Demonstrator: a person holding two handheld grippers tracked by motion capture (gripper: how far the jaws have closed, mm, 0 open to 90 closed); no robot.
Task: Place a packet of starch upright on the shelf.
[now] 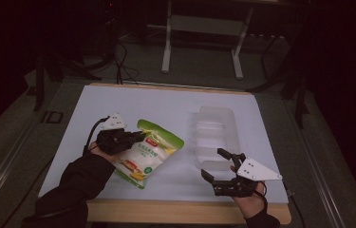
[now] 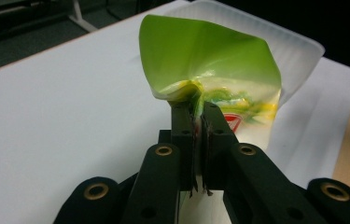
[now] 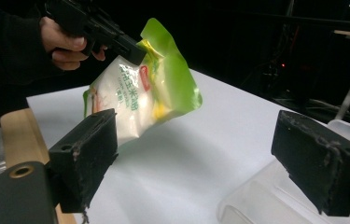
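Observation:
A green and white food pouch [image 1: 148,151] hangs tilted above the white table sheet [image 1: 133,102], left of the middle. My left gripper [image 1: 137,137] is shut on the pouch's upper edge. In the left gripper view the two black jaws pinch the crumpled green edge of the pouch [image 2: 205,70]. The right gripper view has the pouch [image 3: 140,88] lifted off the sheet, held by the other gripper and a hand. My right gripper [image 1: 216,164] stands open near the front right edge, jaws wide apart with nothing between them.
A clear plastic tub [image 1: 215,135] lies on the sheet right of the pouch, just beyond my right gripper. The wooden table edge [image 1: 185,211] runs along the front. A white metal frame [image 1: 204,28] stands on the floor behind the table.

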